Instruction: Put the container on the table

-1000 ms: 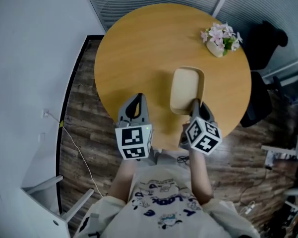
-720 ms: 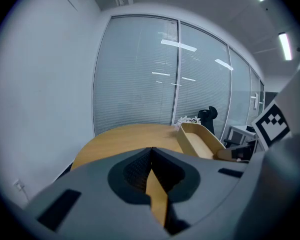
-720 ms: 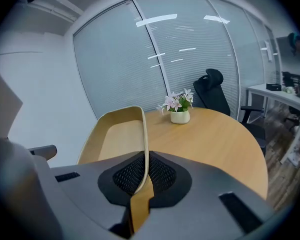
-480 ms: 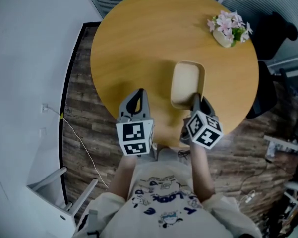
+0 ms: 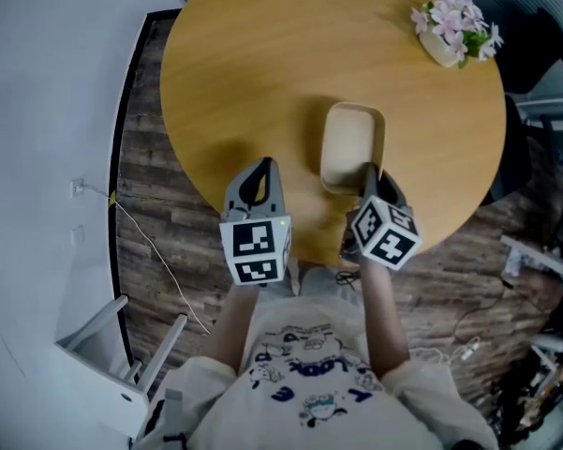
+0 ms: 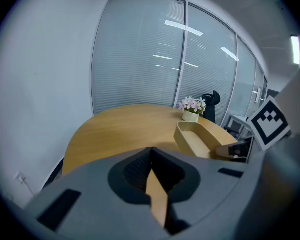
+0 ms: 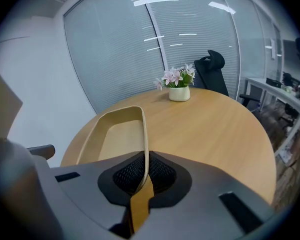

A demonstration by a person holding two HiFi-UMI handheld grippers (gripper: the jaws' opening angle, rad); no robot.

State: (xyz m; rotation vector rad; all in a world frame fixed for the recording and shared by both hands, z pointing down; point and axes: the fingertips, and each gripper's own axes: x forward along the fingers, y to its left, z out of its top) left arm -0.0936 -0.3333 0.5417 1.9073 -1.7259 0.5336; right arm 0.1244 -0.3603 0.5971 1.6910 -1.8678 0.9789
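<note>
A beige oblong container [image 5: 349, 146] lies over the near right part of the round wooden table [image 5: 253, 73]. My right gripper [image 5: 366, 171] is shut on the container's near rim. In the right gripper view the thin container [image 7: 117, 134] wall runs straight into the closed jaws of the right gripper [image 7: 144, 176]. Whether its base rests on the wood I cannot tell. To the left, my left gripper [image 5: 260, 167] hangs over the table's near edge, shut and holding nothing. From the left gripper view, the container [image 6: 197, 136] is to the right of the left gripper [image 6: 150, 156].
A small white pot of pink flowers [image 5: 454, 28] stands at the table's far right. A black chair [image 5: 543, 26] sits beyond it. A white wall runs along the left, with a cable [image 5: 150, 251] on the wooden floor and a white chair [image 5: 103, 345] at the lower left.
The view has shifted forward, so the table now fills more of the frame. Both grippers and the container sit slightly further in over the table. The grip is unchanged.
</note>
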